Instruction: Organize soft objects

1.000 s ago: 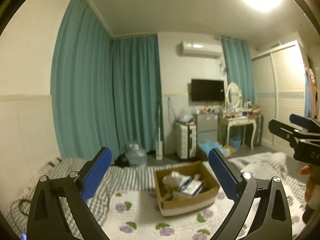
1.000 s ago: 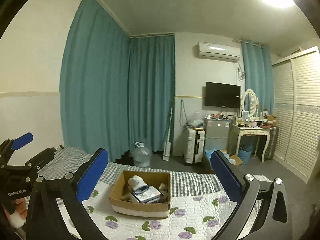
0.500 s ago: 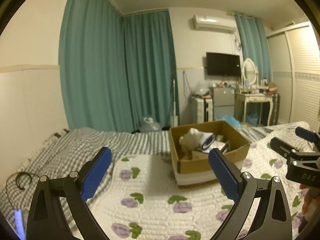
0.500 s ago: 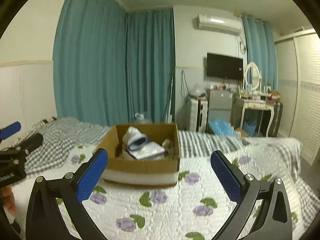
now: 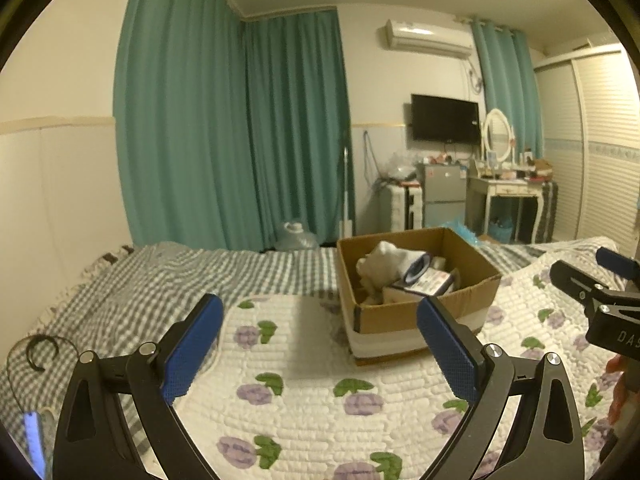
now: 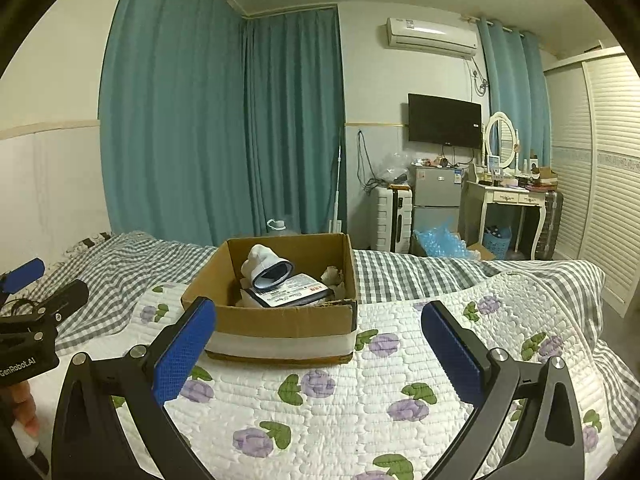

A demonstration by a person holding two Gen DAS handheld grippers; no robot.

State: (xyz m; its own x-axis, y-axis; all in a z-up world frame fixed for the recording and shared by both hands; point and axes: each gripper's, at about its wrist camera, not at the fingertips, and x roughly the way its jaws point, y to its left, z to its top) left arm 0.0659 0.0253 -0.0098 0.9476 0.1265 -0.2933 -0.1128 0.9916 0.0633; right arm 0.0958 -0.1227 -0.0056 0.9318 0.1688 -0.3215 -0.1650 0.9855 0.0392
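A brown cardboard box (image 5: 420,312) (image 6: 280,320) stands on a white quilt with purple flowers (image 5: 304,400) (image 6: 360,400) on the bed. Inside it lie a white rolled sock (image 5: 384,260) (image 6: 266,266), a white printed packet (image 6: 292,294) and other soft items. My left gripper (image 5: 320,344) is open and empty, held above the quilt just short of the box. My right gripper (image 6: 318,348) is open and empty, in front of the box. The right gripper's side shows at the right edge of the left wrist view (image 5: 600,292).
A grey checked blanket (image 5: 140,280) (image 6: 440,272) covers the bed's far side. A black hoop (image 5: 42,354) lies at the bed's left. Teal curtains (image 6: 224,128), a water jug (image 5: 296,238), a suitcase, a small fridge, a dressing table (image 6: 512,200) and a wardrobe stand beyond.
Both grippers have tilted down and come closer to the bed. The box now looms larger in both views. Both stay open and empty.
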